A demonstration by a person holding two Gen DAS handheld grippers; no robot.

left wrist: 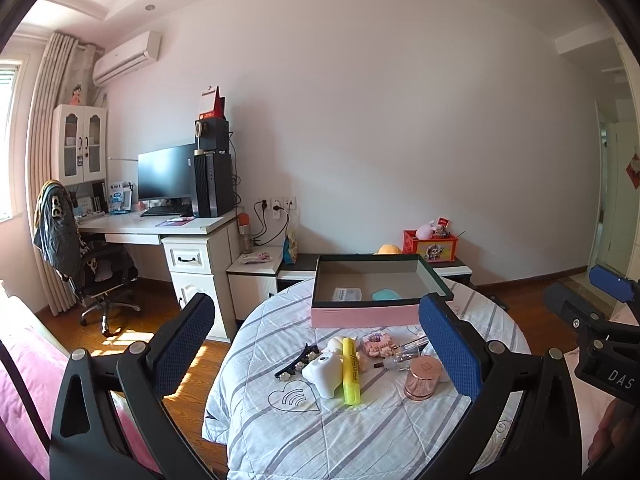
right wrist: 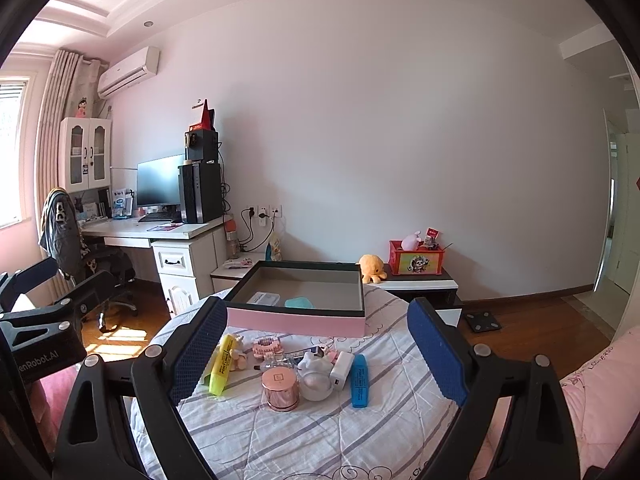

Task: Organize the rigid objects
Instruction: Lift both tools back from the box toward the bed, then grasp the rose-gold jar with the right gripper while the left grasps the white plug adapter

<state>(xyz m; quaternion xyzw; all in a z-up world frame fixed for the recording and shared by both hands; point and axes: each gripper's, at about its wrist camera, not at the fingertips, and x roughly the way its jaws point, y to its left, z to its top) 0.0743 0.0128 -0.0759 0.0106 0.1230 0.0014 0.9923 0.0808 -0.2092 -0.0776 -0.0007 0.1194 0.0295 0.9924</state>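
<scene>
A pink box (left wrist: 360,316) with a dark rim stands open on the striped quilt (left wrist: 320,432); it holds a white card and a teal item (left wrist: 386,294). In front of it lie a yellow highlighter (left wrist: 350,372), a white device (left wrist: 324,374), a black hair clip (left wrist: 294,364), a pink comb-like piece (left wrist: 378,345), a clear bottle (left wrist: 408,352) and a rose-gold jar (left wrist: 423,377). The right wrist view also shows the box (right wrist: 296,322), the jar (right wrist: 281,389), the yellow highlighter (right wrist: 222,364) and a blue highlighter (right wrist: 360,380). My left gripper (left wrist: 318,360) and right gripper (right wrist: 316,354) are open, empty, above the items.
A desk (left wrist: 160,226) with a monitor and an office chair (left wrist: 84,256) stand left. A low cabinet (right wrist: 416,282) with a red toy crate and an orange plush stands behind the quilt. Wooden floor lies around. A pink quilt (right wrist: 600,400) lies right.
</scene>
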